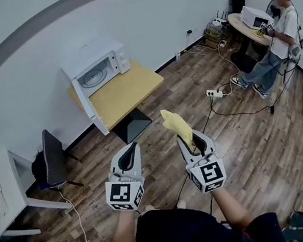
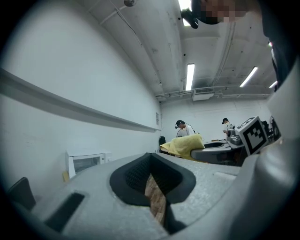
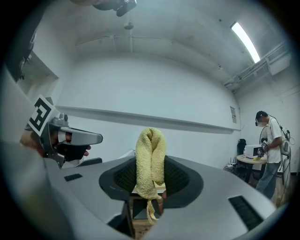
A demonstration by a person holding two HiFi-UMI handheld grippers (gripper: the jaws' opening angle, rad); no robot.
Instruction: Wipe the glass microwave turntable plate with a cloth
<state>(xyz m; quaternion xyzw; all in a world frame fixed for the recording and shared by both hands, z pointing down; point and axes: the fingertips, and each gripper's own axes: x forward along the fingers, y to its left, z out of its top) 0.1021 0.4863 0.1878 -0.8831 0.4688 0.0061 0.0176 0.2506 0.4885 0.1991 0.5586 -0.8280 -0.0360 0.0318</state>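
Observation:
A white microwave [image 1: 97,65] stands on a wooden table [image 1: 126,93] with its door [image 1: 90,108] swung open; the round glass turntable plate [image 1: 95,76] shows inside. Both grippers are held level in front of me, well short of the table. My right gripper [image 1: 193,137] is shut on a folded yellow cloth [image 1: 176,124], which sticks up out of the jaws [image 3: 150,154]. My left gripper [image 1: 130,148] is shut with nothing in it; in the left gripper view its jaws meet with only floor behind them. That view also shows the microwave [image 2: 84,163] at far left and the cloth [image 2: 183,145].
A dark chair [image 1: 52,158] and a white desk [image 1: 5,198] stand at the left. A power strip [image 1: 214,93] and cables lie on the wooden floor. At the back right another person [image 1: 276,37] works at a round table [image 1: 245,28].

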